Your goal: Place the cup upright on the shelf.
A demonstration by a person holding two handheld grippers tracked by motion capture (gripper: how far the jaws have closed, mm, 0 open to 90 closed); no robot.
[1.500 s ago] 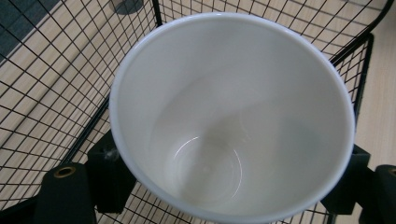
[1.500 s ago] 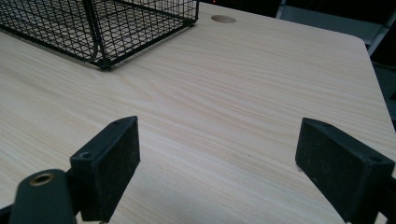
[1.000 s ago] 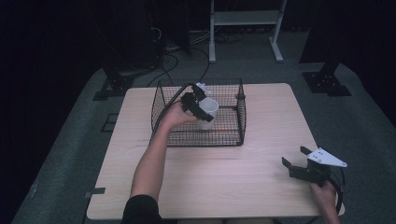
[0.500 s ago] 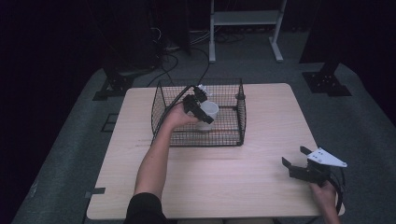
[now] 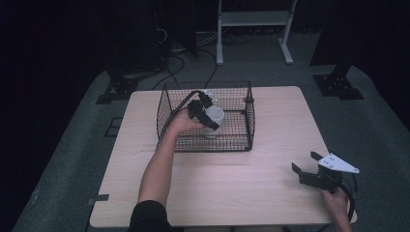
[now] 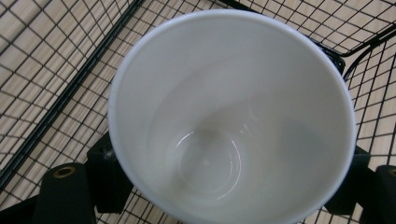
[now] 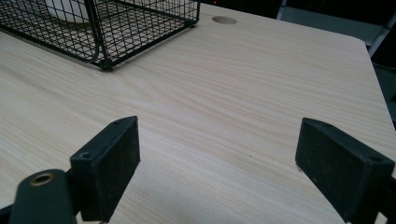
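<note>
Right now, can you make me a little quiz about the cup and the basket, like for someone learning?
1. True or false: the white cup is inside the black wire basket.
2. Which tool holds the cup: A) left tool B) right tool
3. Fill in: the right tool's jaws are ____ above the wooden table.

Key:
1. True.
2. A; its jaws sit against both sides of the cup.
3. Open, with nothing between them.

No writing, label, brand, number or sign can be read anywhere: the white cup (image 6: 231, 116), the wire basket (image 5: 205, 145) and the wooden surface (image 7: 243, 93) all appear plain and unmarked.
</note>
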